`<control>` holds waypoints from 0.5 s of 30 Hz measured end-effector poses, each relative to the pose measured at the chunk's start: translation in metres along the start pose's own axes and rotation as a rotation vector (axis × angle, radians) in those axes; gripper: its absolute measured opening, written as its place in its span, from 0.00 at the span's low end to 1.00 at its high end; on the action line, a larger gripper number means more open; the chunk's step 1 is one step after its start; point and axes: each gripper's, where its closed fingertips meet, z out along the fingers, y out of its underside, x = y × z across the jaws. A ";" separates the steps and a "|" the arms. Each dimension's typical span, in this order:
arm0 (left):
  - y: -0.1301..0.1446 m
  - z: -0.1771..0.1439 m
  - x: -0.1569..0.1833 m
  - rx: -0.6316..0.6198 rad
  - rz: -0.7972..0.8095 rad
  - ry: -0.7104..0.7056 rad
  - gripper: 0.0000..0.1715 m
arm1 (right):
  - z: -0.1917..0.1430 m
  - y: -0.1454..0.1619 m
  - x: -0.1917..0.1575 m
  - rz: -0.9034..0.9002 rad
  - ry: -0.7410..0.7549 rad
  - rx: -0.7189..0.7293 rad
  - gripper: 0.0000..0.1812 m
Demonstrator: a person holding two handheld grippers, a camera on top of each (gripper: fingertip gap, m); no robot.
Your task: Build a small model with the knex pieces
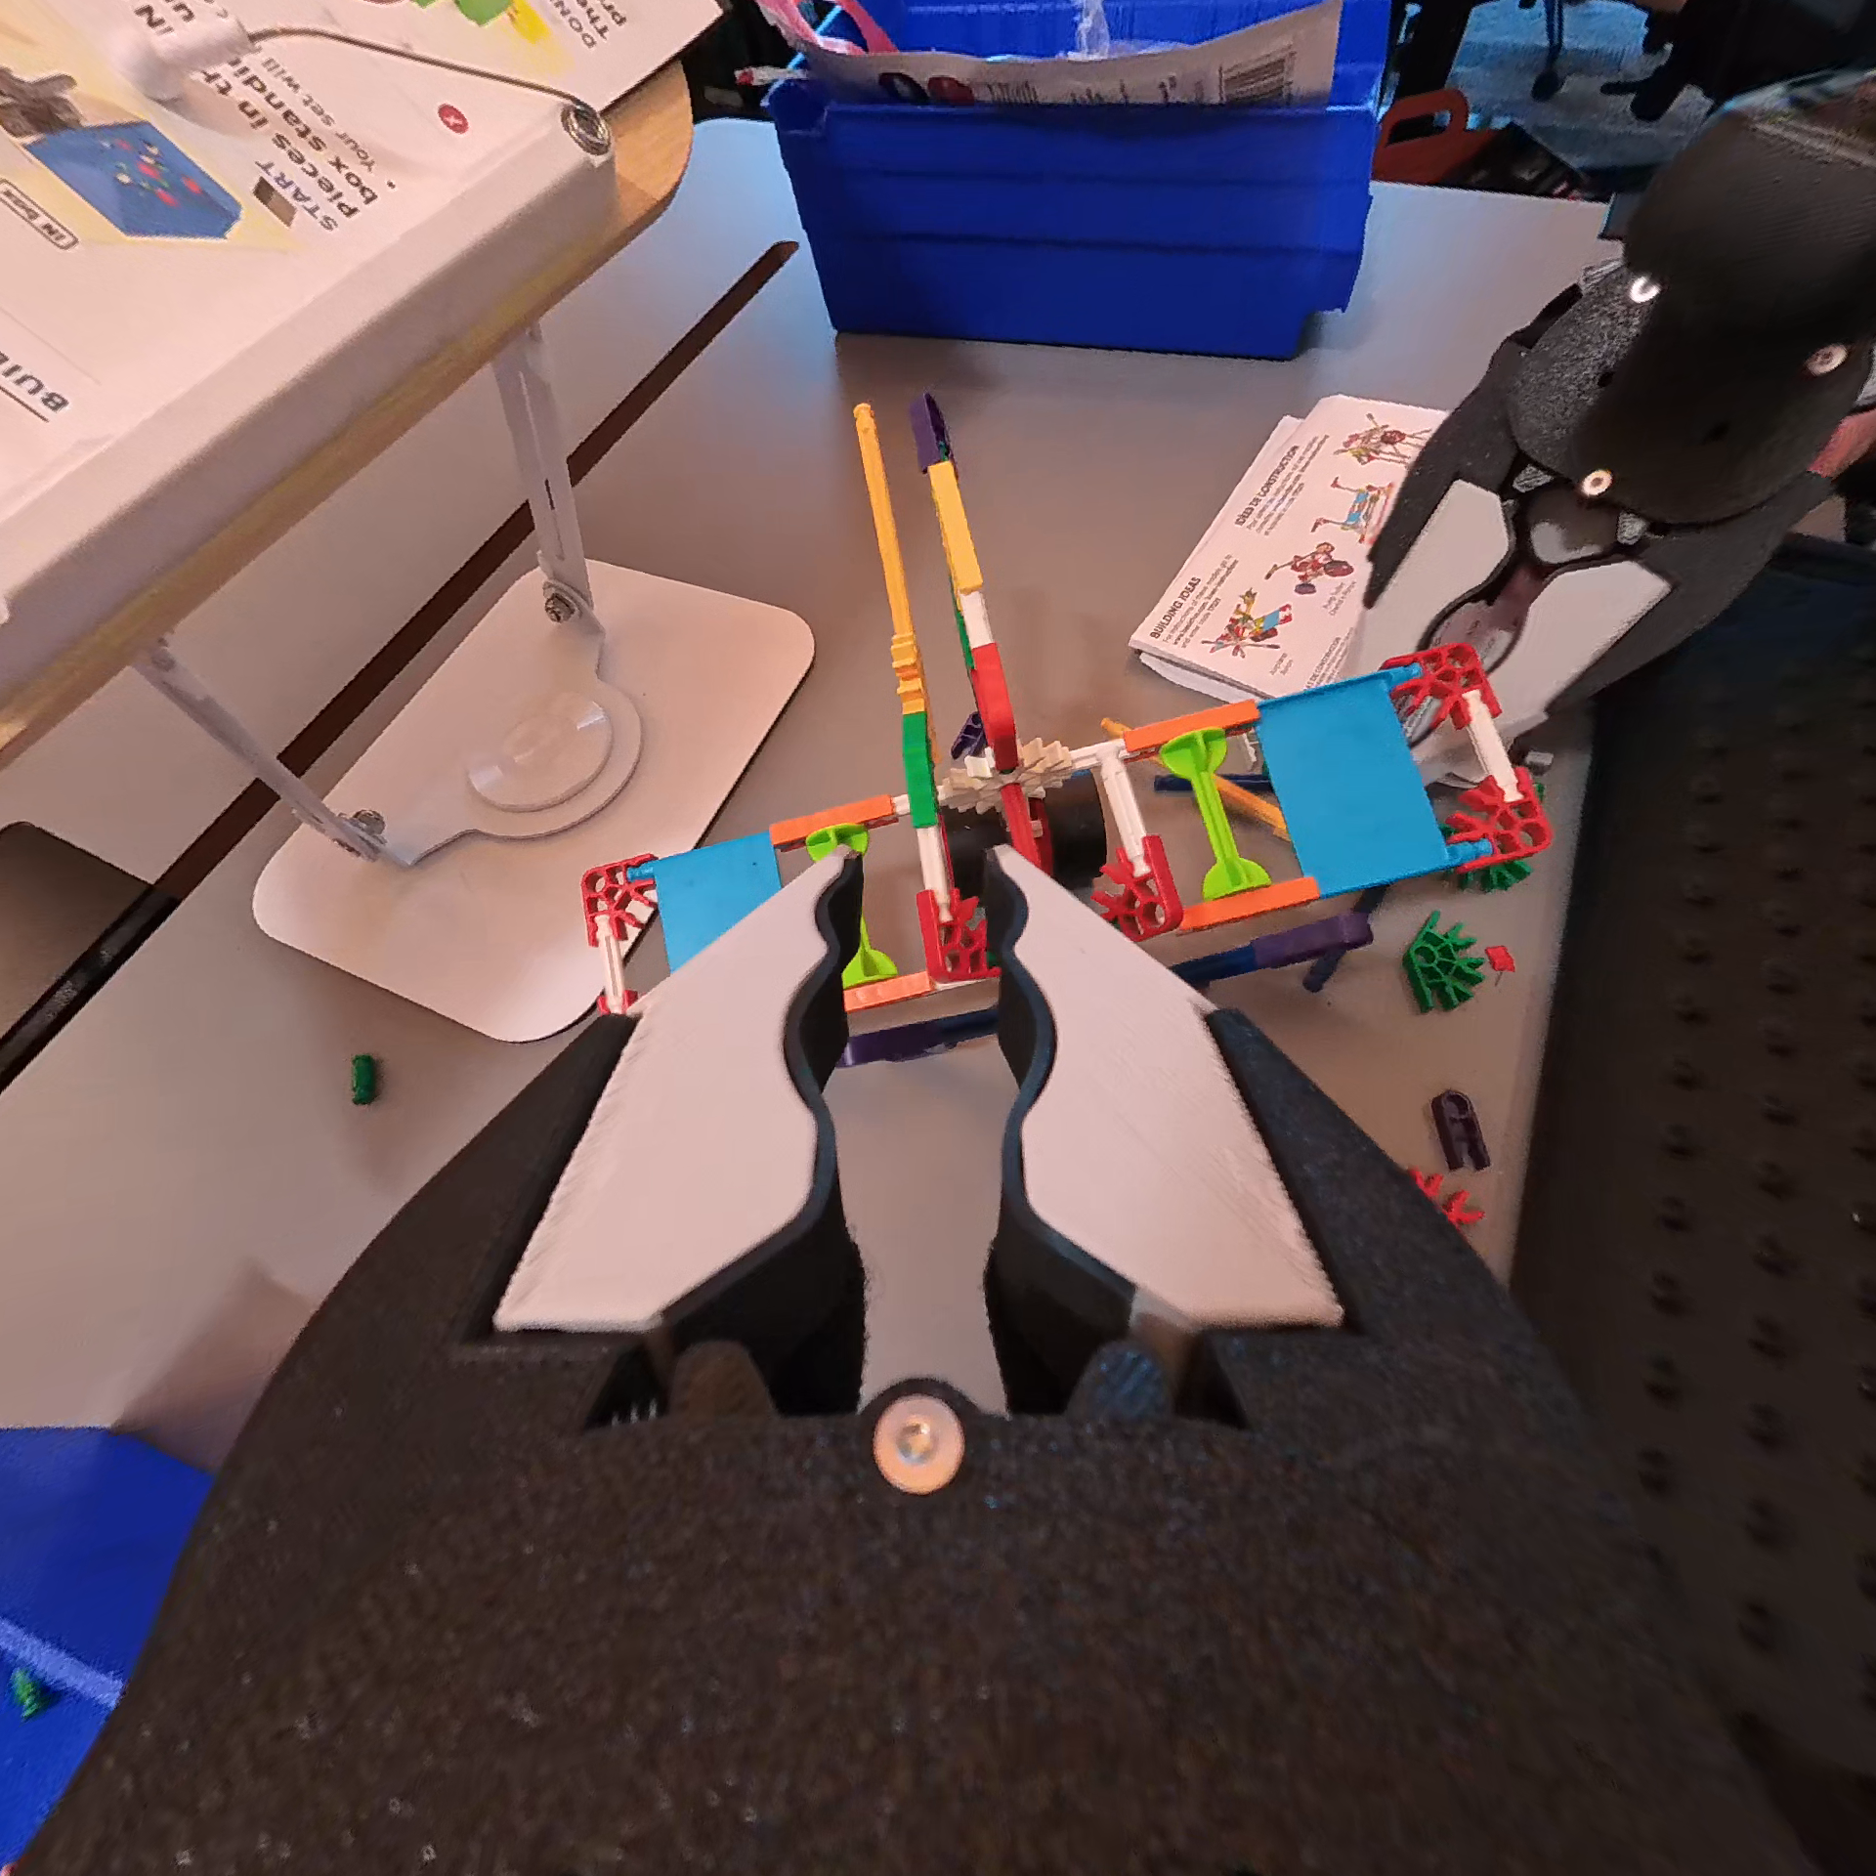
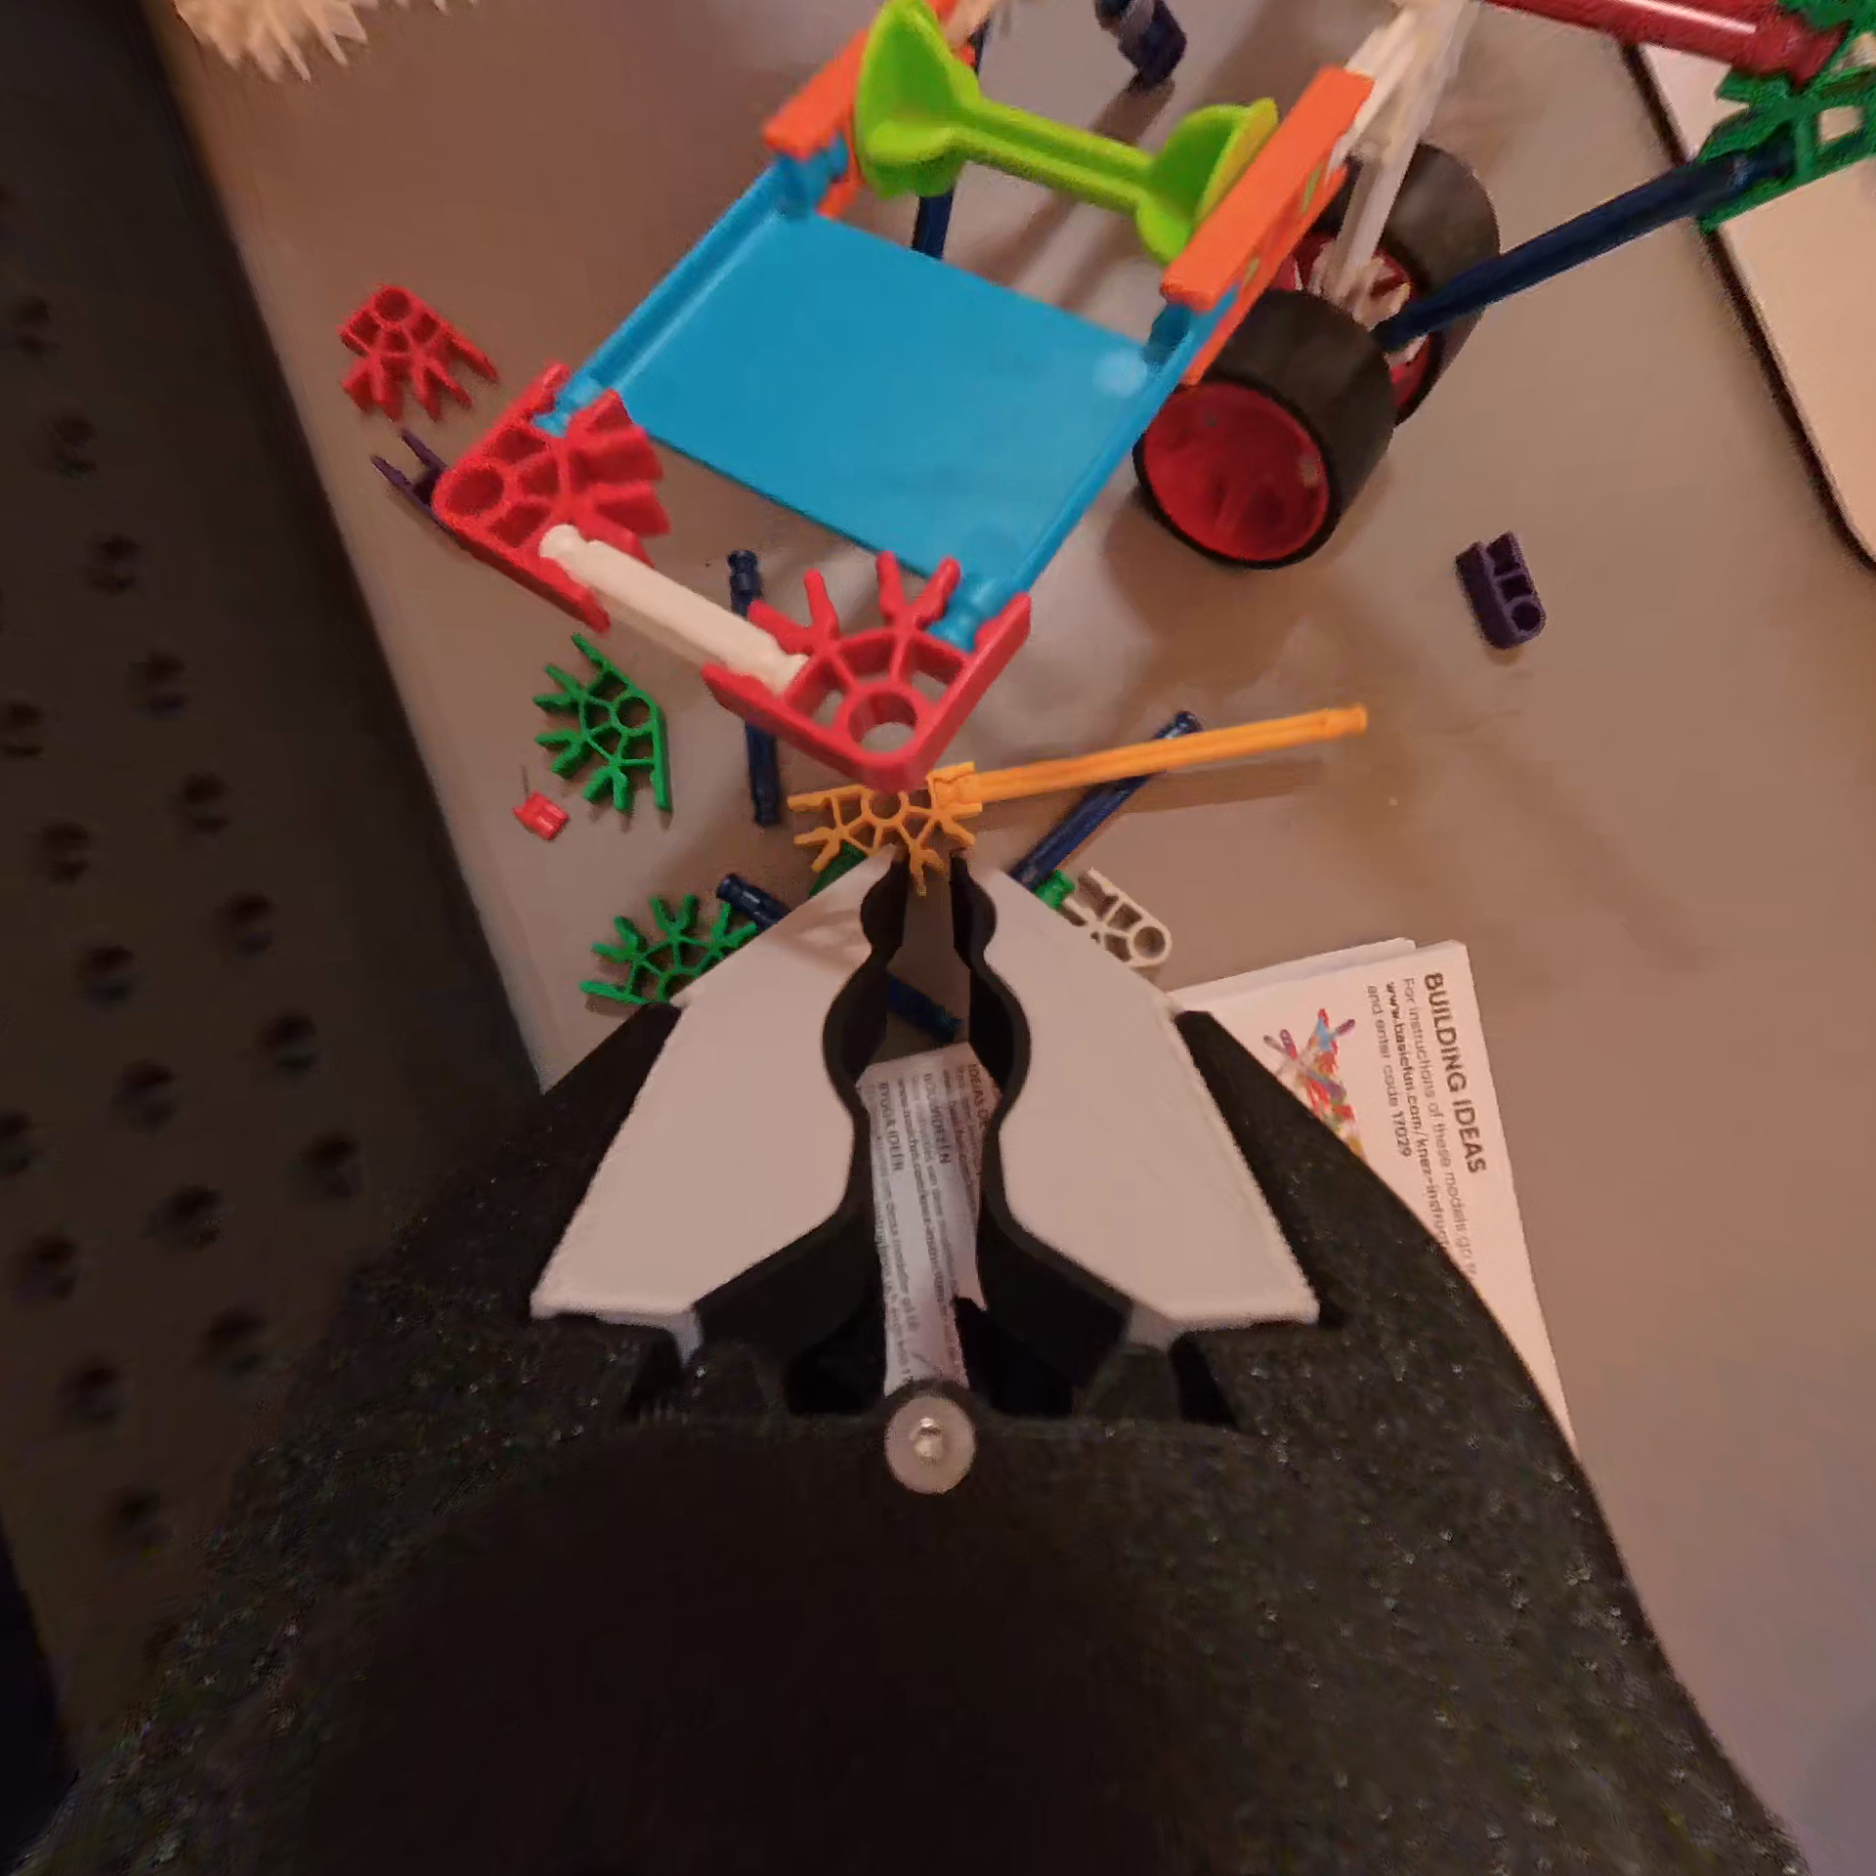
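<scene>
A colourful rod-and-connector model (image 1: 1340, 782) lies on the grey table, with blue panels, green spools, red corner connectors, black wheels and a tall yellow-red mast (image 1: 959, 528). My left gripper (image 1: 922, 861) is open; its jaws stand either side of a red connector (image 1: 954, 934) and a white rod at the model's middle. My right gripper (image 2: 924, 878) is shut on a yellow snowflake connector (image 2: 888, 822) with a yellow rod (image 2: 1147, 756) plugged into it. It holds this just under the model's red corner connector (image 2: 873, 700). The right gripper also shows in the left wrist view (image 1: 1442, 640), at the model's right end.
A blue bin (image 1: 1076, 233) stands at the back. A tilted stand with a printed sheet (image 1: 254, 254) and its white base (image 1: 528, 802) is at left. A leaflet (image 2: 1421, 1096) lies under my right gripper. Loose green (image 2: 609, 731), red (image 2: 406, 355) and purple (image 2: 1502, 589) pieces are scattered. A black perforated mat (image 1: 1726, 1117) borders the table. Left tips to right tips: about 20 cm.
</scene>
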 end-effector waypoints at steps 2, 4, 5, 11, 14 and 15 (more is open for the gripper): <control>-0.001 0.000 0.001 0.002 0.000 0.002 0.13 | -0.004 -0.007 0.001 0.005 0.013 0.030 0.08; -0.001 0.001 0.001 0.006 -0.001 0.000 0.13 | -0.007 -0.010 0.003 0.011 0.022 0.035 0.10; -0.001 0.000 0.001 0.006 -0.003 0.002 0.13 | -0.008 -0.008 0.006 0.004 0.037 0.024 0.12; 0.000 -0.002 0.003 0.008 0.002 0.004 0.14 | -0.004 -0.009 0.004 0.053 -0.023 0.049 0.17; -0.001 -0.004 0.004 0.012 -0.001 0.003 0.14 | 0.010 -0.010 -0.001 0.038 -0.020 0.037 0.19; 0.000 -0.005 0.006 0.010 0.002 0.004 0.14 | 0.010 -0.011 0.001 0.037 -0.005 0.046 0.14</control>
